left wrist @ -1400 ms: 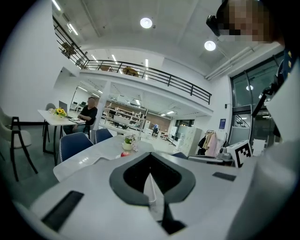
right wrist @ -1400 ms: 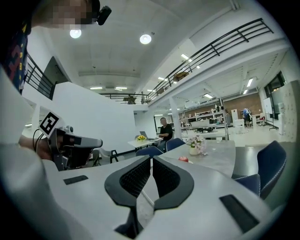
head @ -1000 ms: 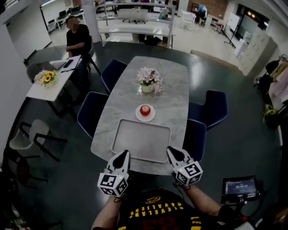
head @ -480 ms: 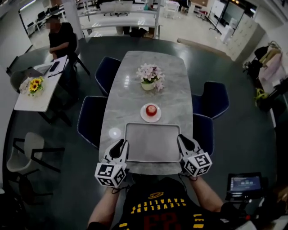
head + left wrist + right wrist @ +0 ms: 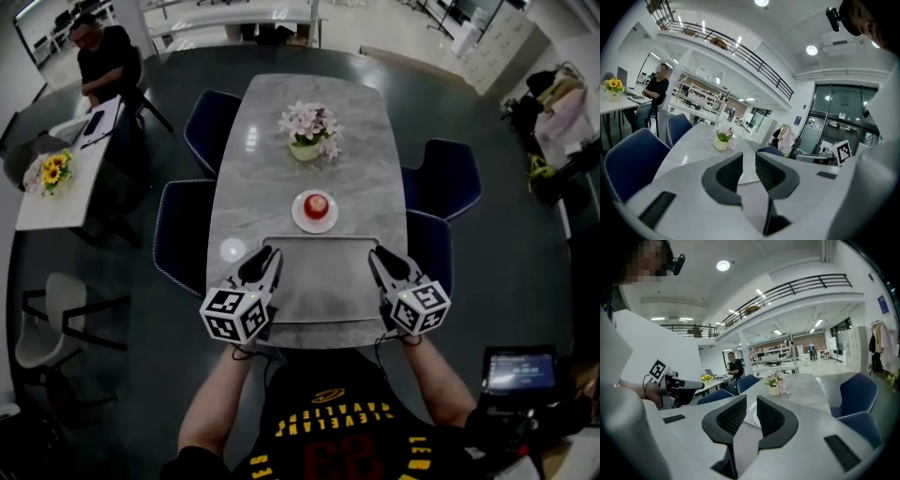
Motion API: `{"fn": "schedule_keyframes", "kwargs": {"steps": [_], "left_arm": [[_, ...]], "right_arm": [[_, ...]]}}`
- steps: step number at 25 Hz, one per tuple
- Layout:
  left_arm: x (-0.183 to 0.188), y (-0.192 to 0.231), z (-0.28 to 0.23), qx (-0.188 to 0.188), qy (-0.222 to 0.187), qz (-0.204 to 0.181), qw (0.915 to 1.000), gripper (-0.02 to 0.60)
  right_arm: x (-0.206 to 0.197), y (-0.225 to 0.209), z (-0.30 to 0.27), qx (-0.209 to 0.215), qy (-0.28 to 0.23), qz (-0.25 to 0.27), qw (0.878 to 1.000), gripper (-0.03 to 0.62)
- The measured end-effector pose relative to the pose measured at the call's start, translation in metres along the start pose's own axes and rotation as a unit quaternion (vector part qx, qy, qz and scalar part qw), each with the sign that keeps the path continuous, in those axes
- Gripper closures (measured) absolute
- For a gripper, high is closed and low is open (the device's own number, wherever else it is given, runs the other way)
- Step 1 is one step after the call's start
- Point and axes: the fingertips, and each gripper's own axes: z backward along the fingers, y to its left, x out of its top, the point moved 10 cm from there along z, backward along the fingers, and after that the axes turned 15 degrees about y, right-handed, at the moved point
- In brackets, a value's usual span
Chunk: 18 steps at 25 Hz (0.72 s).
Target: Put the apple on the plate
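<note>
The apple [image 5: 317,204] already sits on the white plate [image 5: 297,217], roughly in the middle of the marble table [image 5: 361,122]. The plate lies just beyond the 12 o'clock edge of a grey tray [image 5: 323,286], which takes up the near part of the table. At 12 o'clock from the plate, farther along the table, stands a pot of pale pink flowers [image 5: 310,131].

The left gripper [image 5: 262,265] hovers over the tray's 9 o'clock edge, and the right gripper [image 5: 383,261] over its 3 o'clock edge. Both point away from the person toward 12 o'clock, well apart from each other and short of the plate.

In the left gripper view, the left gripper [image 5: 749,158] has its jaws drawn close, with only a thin slit between the pads and nothing in it. The flower pot [image 5: 721,140] shows beyond at 11 o'clock. In the right gripper view, the right gripper [image 5: 751,402] is likewise clenched to a narrow slit and holds nothing. A sliver of the plate [image 5: 754,418] shows through the gap, with the flower pot [image 5: 775,383] beyond at 1 o'clock.

Dark blue chairs [image 5: 185,232] stand along both long sides of the table. At 10 o'clock in the head view, a person [image 5: 103,61] sits at a separate white table [image 5: 56,183] bearing yellow flowers [image 5: 50,170].
</note>
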Motion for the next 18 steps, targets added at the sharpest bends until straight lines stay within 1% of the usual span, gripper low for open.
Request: {"fn": "schedule_keyframes", "kwargs": {"steps": [2, 5, 7, 9, 11, 13, 14, 16, 18], "left_arm": [[0.004, 0.012, -0.016, -0.012, 0.024, 0.011, 0.9996, 0.509], [0.010, 0.034, -0.040, -0.018, 0.068, 0.027, 0.9971, 0.509], [0.016, 0.050, -0.059, -0.023, 0.100, 0.040, 0.9940, 0.509], [0.021, 0.066, -0.080, -0.038, 0.134, 0.054, 0.9888, 0.509], [0.025, 0.080, -0.104, -0.064, 0.172, 0.073, 0.9803, 0.509], [0.028, 0.094, -0.131, -0.090, 0.208, 0.098, 0.9689, 0.509], [0.029, 0.102, -0.144, -0.098, 0.222, 0.112, 0.9636, 0.509], [0.028, 0.118, -0.168, -0.100, 0.246, 0.135, 0.9546, 0.509], [0.027, 0.134, -0.189, -0.095, 0.267, 0.150, 0.9472, 0.509]], "right_arm": [[-0.002, -0.014, -0.015, 0.019, 0.014, -0.037, 0.999, 0.537], [-0.010, -0.037, -0.042, 0.043, 0.047, -0.086, 0.994, 0.537], [-0.014, -0.055, -0.061, 0.060, 0.071, -0.109, 0.990, 0.537], [-0.017, -0.075, -0.077, 0.072, 0.096, -0.130, 0.984, 0.537], [-0.015, -0.095, -0.091, 0.080, 0.118, -0.150, 0.978, 0.537], [-0.008, -0.112, -0.108, 0.095, 0.131, -0.168, 0.973, 0.538], [-0.006, -0.121, -0.116, 0.102, 0.137, -0.174, 0.970, 0.538], [-0.003, -0.136, -0.134, 0.114, 0.151, -0.181, 0.965, 0.537], [0.000, -0.149, -0.153, 0.122, 0.172, -0.178, 0.961, 0.537]]}}
